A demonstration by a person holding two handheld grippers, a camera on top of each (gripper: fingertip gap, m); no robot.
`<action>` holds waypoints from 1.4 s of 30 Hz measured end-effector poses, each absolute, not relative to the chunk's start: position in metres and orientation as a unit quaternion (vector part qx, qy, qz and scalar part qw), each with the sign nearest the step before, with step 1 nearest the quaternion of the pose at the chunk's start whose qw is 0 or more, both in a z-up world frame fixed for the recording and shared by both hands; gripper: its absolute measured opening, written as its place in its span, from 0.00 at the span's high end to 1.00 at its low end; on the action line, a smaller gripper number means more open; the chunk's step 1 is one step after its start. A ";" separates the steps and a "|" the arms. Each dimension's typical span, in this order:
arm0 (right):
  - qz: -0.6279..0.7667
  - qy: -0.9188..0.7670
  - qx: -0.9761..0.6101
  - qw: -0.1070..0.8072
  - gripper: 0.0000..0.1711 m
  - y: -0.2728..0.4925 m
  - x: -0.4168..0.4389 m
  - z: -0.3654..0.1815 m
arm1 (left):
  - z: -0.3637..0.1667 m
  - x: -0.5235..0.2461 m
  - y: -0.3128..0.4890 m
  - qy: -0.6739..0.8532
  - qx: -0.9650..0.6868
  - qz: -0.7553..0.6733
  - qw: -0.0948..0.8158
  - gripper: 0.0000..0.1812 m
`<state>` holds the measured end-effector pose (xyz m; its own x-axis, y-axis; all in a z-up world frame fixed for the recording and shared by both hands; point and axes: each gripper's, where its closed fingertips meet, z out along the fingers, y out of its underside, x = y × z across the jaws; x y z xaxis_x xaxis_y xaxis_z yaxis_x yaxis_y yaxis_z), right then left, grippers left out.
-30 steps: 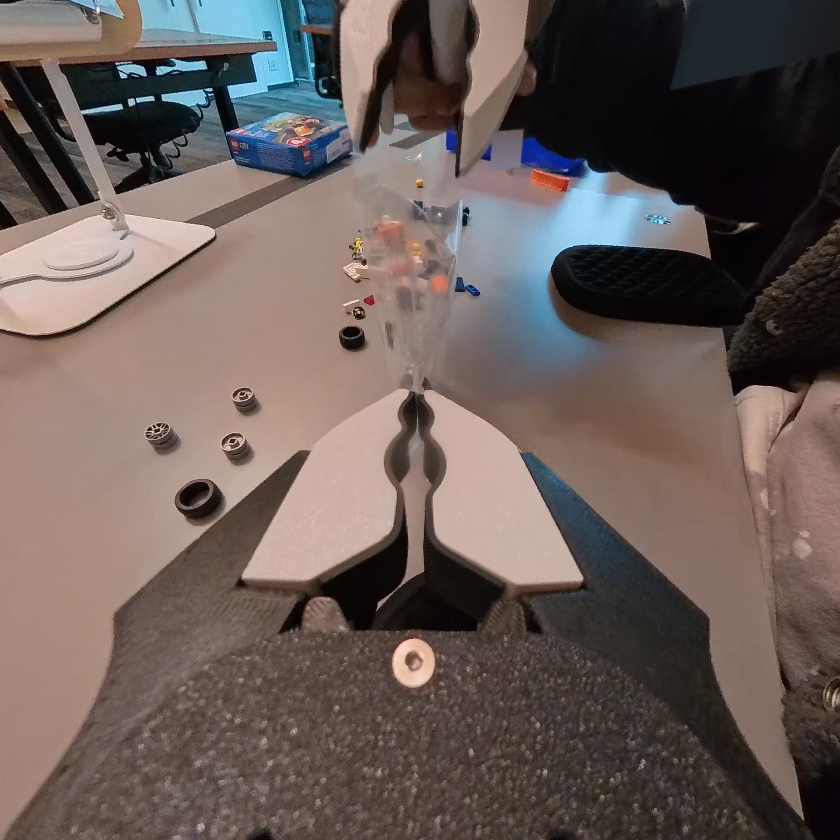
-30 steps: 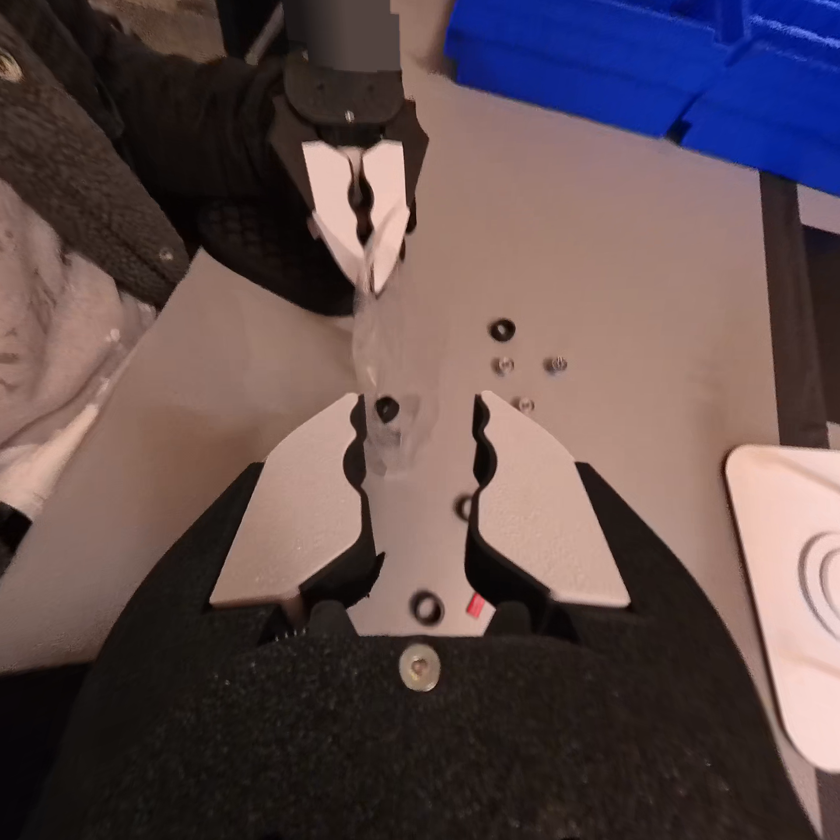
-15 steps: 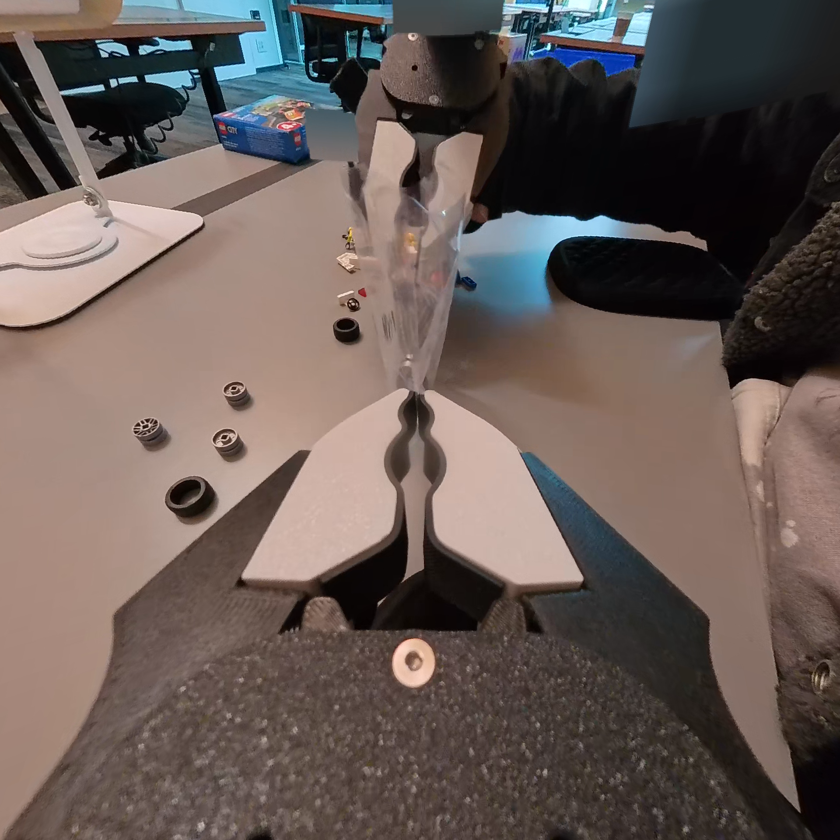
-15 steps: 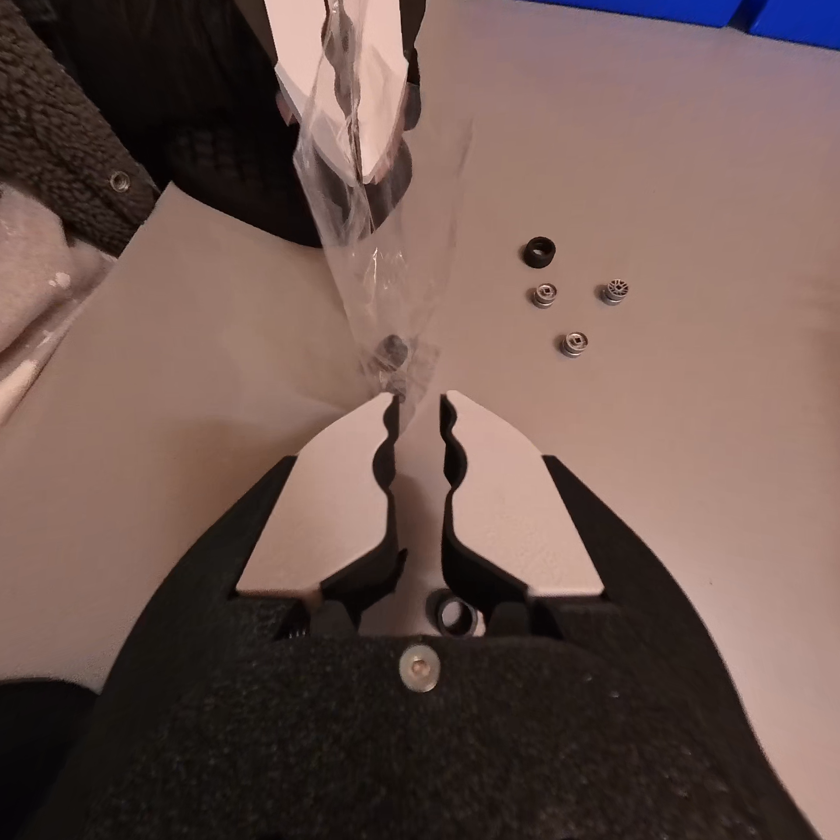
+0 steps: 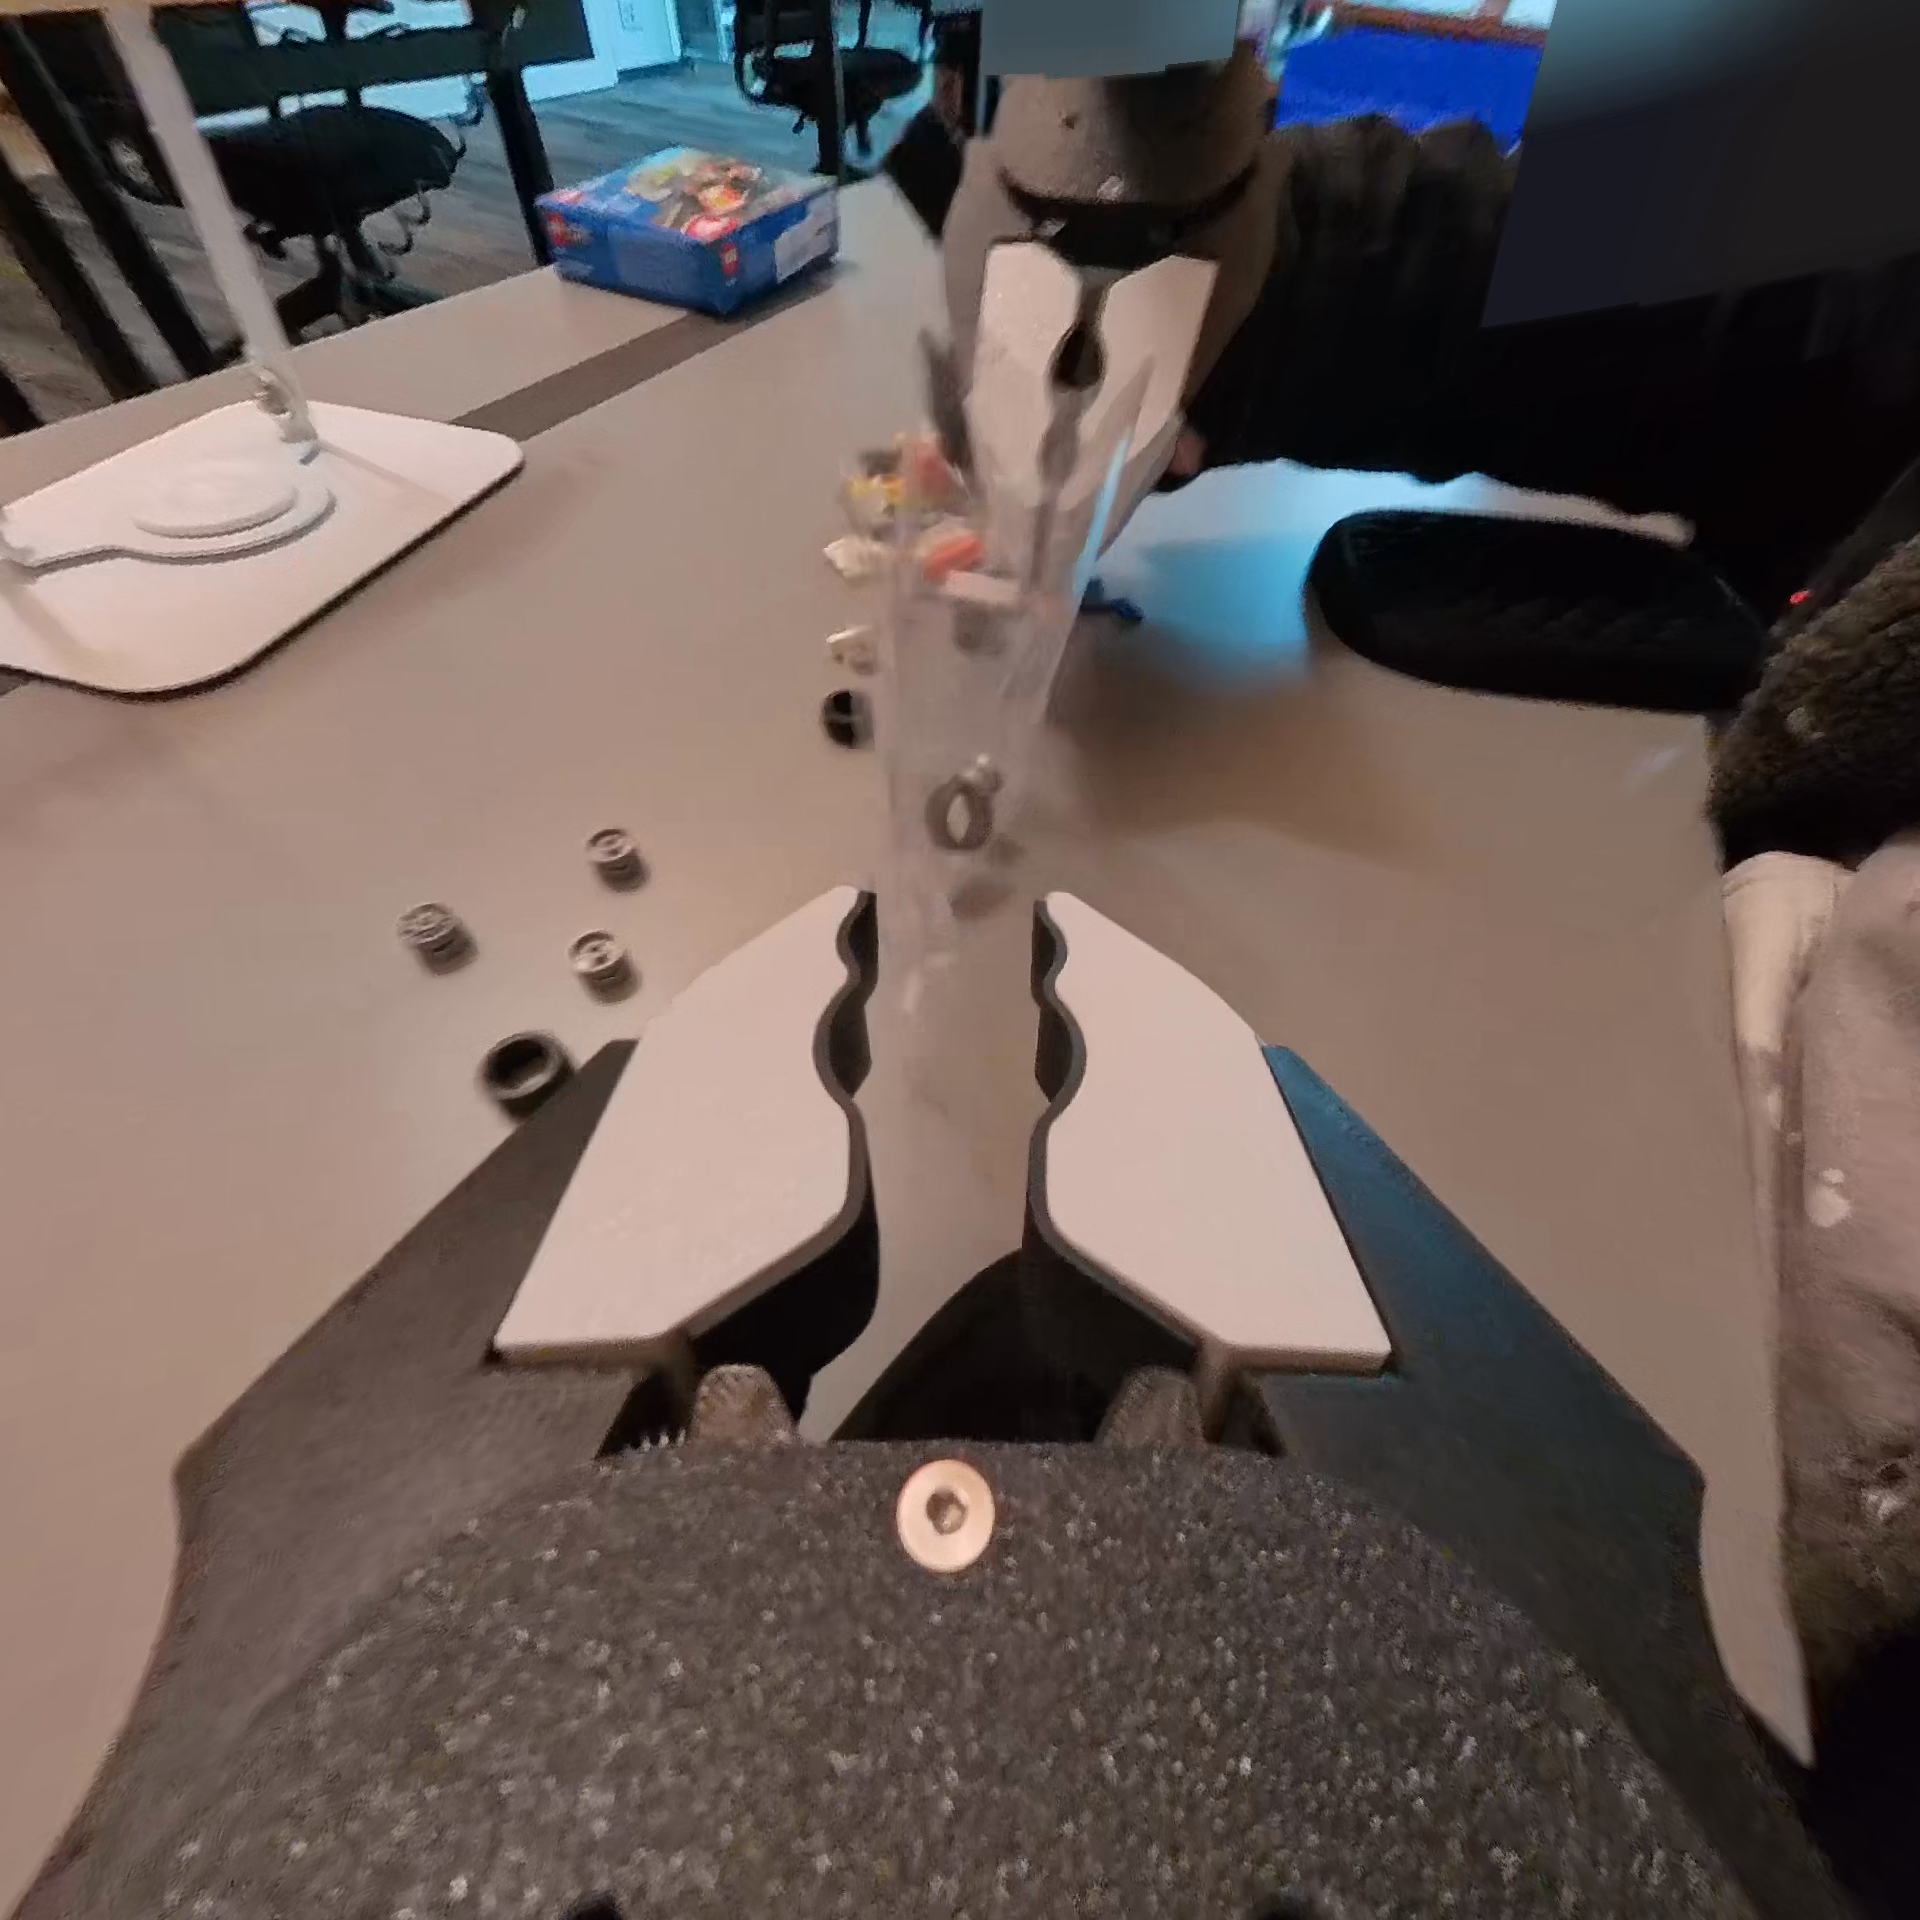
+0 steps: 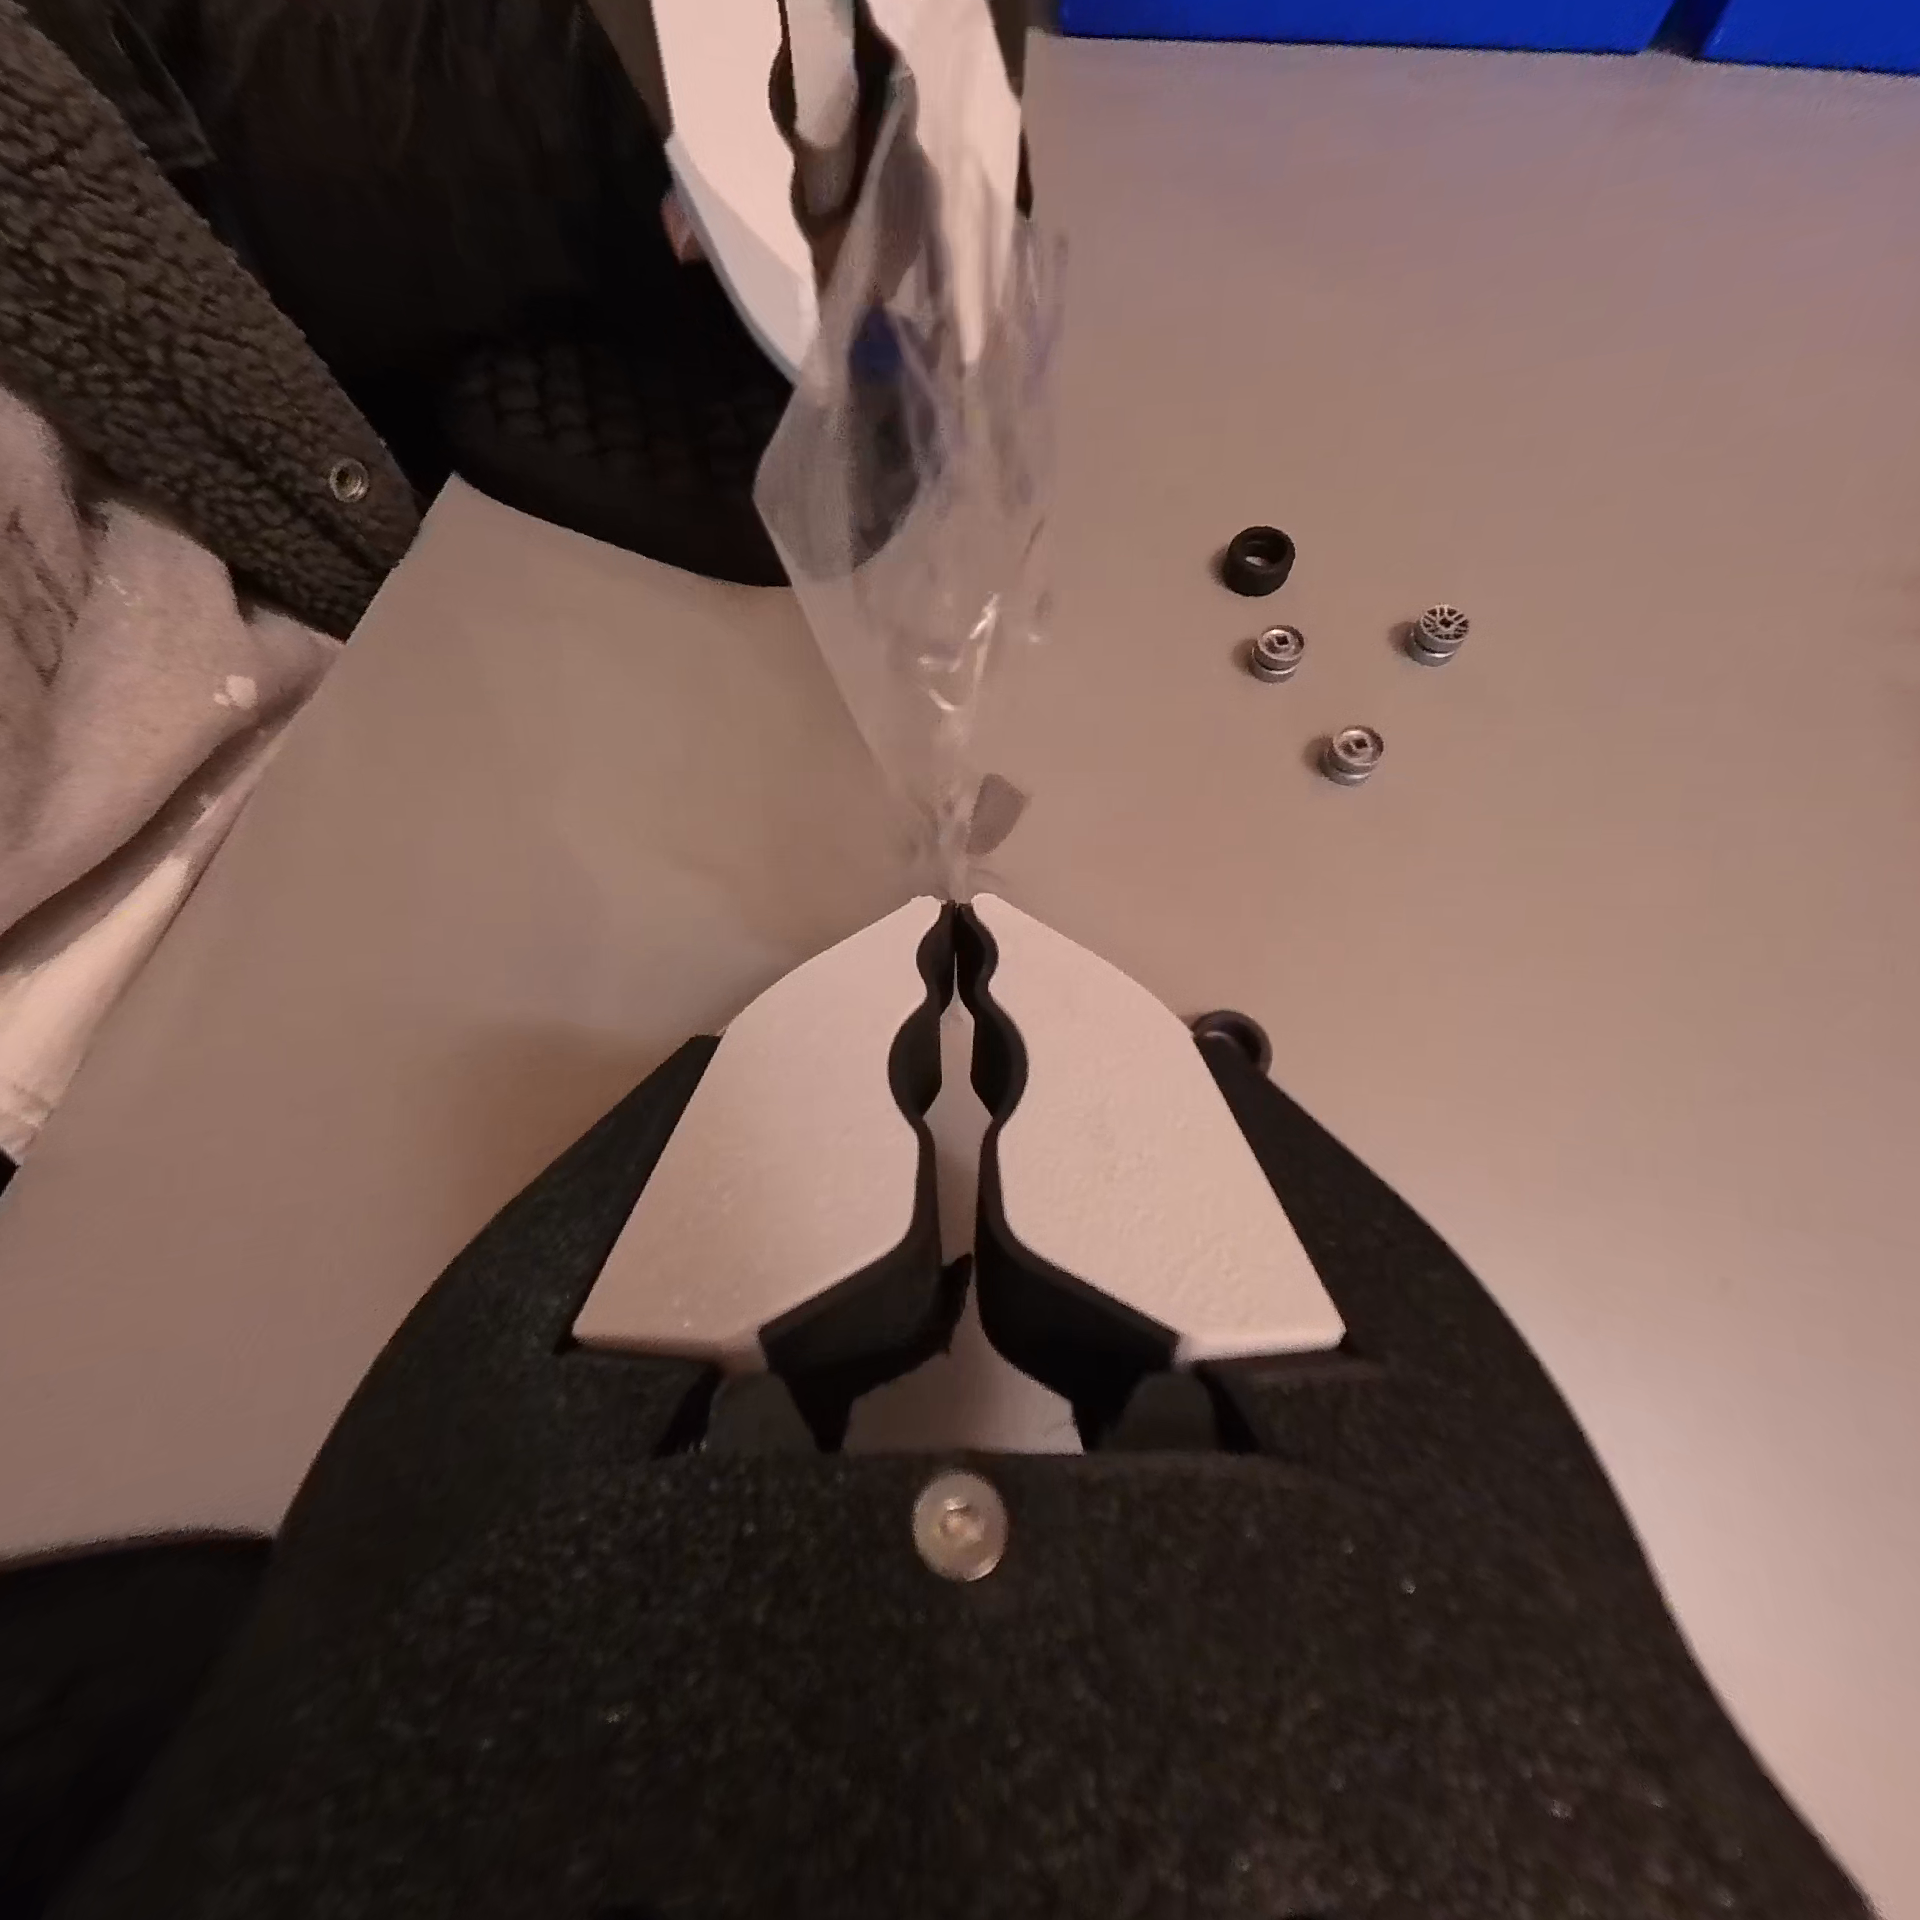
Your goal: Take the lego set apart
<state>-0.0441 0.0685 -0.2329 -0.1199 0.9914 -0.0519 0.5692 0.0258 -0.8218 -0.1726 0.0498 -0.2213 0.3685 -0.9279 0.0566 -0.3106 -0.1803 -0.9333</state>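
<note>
The right gripper [image 6: 954,906] pinches a clear bag [image 6: 925,499]; the left gripper [image 5: 951,914] gapes, gripping nothing. A printed blue box [image 5: 691,231] sits at the table's [image 5: 312,831] far edge.

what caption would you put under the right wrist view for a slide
Right gripper pinched shut on one end of a clear plastic bag, above a grey table with loose wheel hubs.

- I see a clear, glossy, crinkled plastic bag [image 6: 925,499].
- My right gripper [image 6: 953,906]: smooth matt pale jaws, grainy black body.
- Beside the bag, matt smooth grey counter [image 6: 1455,1039], a rubbery black tyre [image 6: 1258,562], shiny grey plastic wheel hubs [image 6: 1353,755].
</note>
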 end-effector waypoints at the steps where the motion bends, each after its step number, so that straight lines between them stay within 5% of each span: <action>1: 0.363 -0.653 -0.598 0.292 1.00 0.068 -0.042 -0.233 | -0.223 -0.179 0.056 0.453 -0.697 -0.320 0.454 0.85; 13: 0.341 -0.662 -0.595 0.301 1.00 0.062 -0.031 -0.232 | -0.295 -0.207 0.139 0.529 -0.783 -0.176 0.277 0.81; 18: 0.337 -0.673 -0.586 0.300 1.00 0.055 -0.031 -0.228 | -0.301 -0.205 0.150 0.552 -0.774 -0.126 0.282 1.00; 31: 0.334 -0.673 -0.582 0.310 1.00 0.052 -0.036 -0.229 | -0.272 -0.203 0.156 0.559 -0.763 -0.090 0.313 1.00; 35: 0.334 -0.672 -0.583 0.309 1.00 0.052 -0.037 -0.231 | -0.293 -0.193 0.165 0.534 -0.785 -0.124 0.286 0.62; 42: 0.335 -0.672 -0.583 0.310 1.00 0.052 -0.039 -0.231 | -0.302 -0.187 0.171 0.549 -0.784 -0.109 0.268 0.89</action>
